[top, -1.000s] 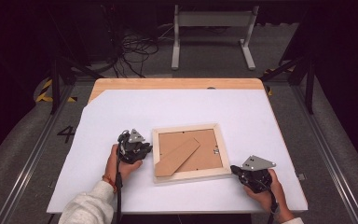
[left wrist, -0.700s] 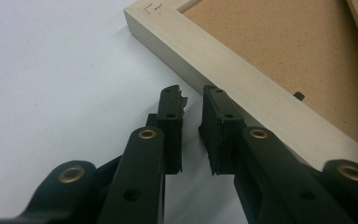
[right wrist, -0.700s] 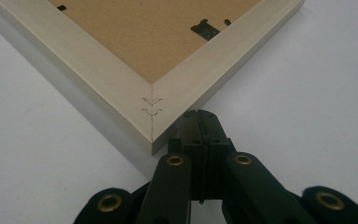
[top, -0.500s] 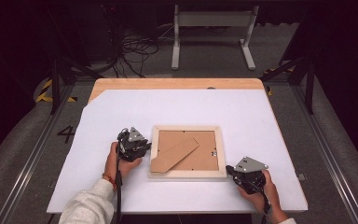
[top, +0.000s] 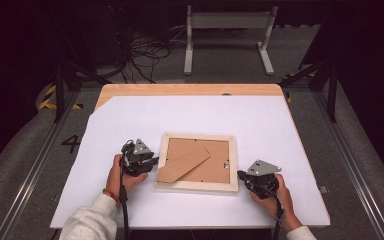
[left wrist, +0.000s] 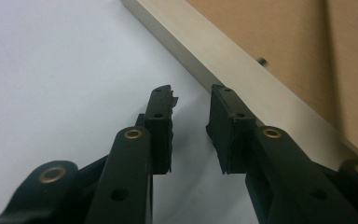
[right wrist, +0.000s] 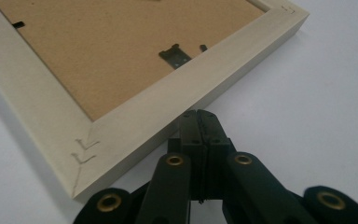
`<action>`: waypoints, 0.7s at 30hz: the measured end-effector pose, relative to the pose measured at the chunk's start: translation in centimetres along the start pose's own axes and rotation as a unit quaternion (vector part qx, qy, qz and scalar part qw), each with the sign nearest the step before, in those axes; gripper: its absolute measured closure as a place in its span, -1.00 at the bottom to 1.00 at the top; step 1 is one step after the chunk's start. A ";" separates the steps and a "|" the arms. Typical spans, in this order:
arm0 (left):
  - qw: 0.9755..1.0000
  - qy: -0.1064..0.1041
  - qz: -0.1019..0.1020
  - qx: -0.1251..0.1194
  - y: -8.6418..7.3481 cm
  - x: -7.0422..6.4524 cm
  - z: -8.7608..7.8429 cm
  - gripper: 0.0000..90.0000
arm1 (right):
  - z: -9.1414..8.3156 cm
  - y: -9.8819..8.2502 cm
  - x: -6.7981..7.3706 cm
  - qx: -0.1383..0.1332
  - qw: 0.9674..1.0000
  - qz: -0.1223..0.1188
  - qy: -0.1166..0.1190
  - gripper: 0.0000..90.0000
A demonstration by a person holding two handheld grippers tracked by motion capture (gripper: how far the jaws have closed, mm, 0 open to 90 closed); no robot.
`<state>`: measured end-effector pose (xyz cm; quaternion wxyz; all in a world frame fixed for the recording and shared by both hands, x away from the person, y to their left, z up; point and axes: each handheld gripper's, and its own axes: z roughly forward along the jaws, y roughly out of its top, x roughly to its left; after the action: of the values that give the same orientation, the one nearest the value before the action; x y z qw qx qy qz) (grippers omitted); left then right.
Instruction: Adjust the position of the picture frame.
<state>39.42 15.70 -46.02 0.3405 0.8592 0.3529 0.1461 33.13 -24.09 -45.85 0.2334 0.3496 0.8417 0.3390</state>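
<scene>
Frame (top: 197, 186) – pale matt wood, cardboard back (top: 200, 160); table (top: 300, 150) w/ white paper.

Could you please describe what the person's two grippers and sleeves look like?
Both the left gripper and right gripper are black, each topped by a grey three-cornered plate, with brass-coloured rivets and a trailing black cable. The sleeves are light grey; the left wrist wears an orange band.

Three cameras watched my table

One looked forward and down from above my side; the two on my grippers rode close, low over the white table (top: 300, 130), and all shared the picture frame (top: 197, 185) (left wrist: 242, 70) (right wrist: 135, 121).
</scene>
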 end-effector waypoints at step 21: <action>1.000 -0.008 -0.010 -0.016 -2.5 -0.6 -2.5 0.28 | 2.0 1.9 -1.9 -0.008 1.000 0.006 -0.014 0.74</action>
<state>36.54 17.81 -45.92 0.3583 0.8515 0.3560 0.1411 36.41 -23.66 -45.54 0.2458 0.3575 0.8335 0.3421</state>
